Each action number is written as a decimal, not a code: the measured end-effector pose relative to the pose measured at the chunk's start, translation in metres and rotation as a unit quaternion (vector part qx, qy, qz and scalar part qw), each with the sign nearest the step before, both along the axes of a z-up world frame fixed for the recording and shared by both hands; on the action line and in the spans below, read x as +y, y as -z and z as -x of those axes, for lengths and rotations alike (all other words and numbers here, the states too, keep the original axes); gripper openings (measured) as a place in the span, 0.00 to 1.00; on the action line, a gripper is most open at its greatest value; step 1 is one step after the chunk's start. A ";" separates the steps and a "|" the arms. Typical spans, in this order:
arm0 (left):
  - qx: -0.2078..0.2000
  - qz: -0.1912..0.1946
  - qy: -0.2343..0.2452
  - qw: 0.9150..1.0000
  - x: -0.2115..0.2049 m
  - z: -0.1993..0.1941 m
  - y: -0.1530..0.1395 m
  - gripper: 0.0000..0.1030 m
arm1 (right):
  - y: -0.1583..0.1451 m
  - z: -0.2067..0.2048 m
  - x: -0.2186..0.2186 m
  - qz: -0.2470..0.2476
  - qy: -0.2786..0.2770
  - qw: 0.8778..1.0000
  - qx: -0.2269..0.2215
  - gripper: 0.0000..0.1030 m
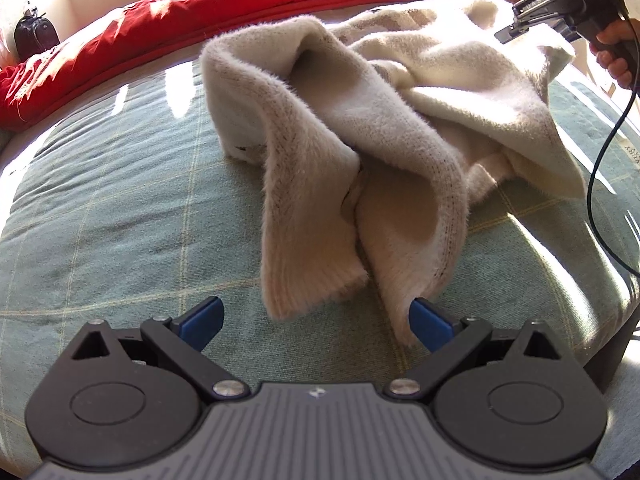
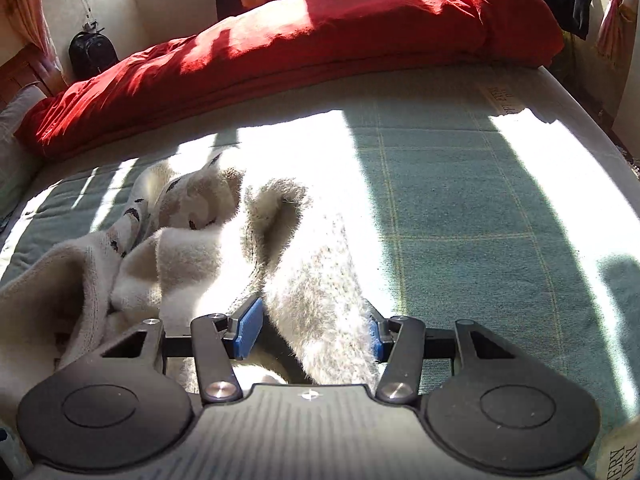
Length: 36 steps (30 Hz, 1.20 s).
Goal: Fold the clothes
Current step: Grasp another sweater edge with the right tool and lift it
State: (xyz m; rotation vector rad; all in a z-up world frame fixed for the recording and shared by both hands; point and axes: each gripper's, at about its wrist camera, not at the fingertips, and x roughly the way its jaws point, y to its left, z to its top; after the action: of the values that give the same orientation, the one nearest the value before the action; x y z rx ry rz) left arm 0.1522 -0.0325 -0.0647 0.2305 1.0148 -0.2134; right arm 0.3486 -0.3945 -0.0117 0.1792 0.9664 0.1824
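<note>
Sweater (image 1: 360,128), cream and fuzzy, lies crumpled on the green checked bedcover (image 1: 120,208), filling the centre and upper right of the left wrist view, with one ribbed, sleeve-like fold trailing down toward the lower middle. The left gripper (image 1: 318,322) sits at the bottom of that view with its blue pads spread wide and nothing between them; the fold's tip just touches or overlaps the right-hand pad. In the right wrist view the right gripper (image 2: 314,330) has its pads partly open around a thick fuzzy flap at lower centre; whether they actually pinch it I cannot tell, since glare washes out the contact. The main risk seems to be a bad grasp: thick pile could slip from a loose pinch, or the pads could catch several bunched layers at once, so a lift would drag the whole heap instead of opening it flat. Strong sunlight across the fabric also hides edges, making a seam easy to misjudge. A red duvet (image 2: 280,48) along the top stays well apart.
</note>
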 end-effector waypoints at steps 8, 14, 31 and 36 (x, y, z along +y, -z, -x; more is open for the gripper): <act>-0.011 0.000 0.010 1.000 0.006 -0.001 -0.001 0.96 | -0.018 0.003 0.020 -0.057 -0.016 0.998 -0.010 0.12; -0.029 0.015 0.005 0.999 0.018 0.009 -0.011 0.96 | -0.063 0.010 0.055 -0.093 -0.052 0.994 -0.034 0.12; -0.077 0.018 -0.005 0.997 0.075 0.035 -0.035 0.96 | -0.147 0.013 0.227 -0.069 -0.191 0.978 -0.050 0.12; -0.084 0.018 -0.011 0.996 0.091 0.043 -0.038 0.96 | -0.149 0.011 0.276 -0.069 -0.220 0.972 -0.038 0.12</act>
State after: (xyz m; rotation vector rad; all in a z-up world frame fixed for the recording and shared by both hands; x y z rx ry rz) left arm 0.1088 0.0587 -0.0267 0.2008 0.8453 -0.1879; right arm 0.3376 -0.1188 0.1369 0.0823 0.9077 0.6619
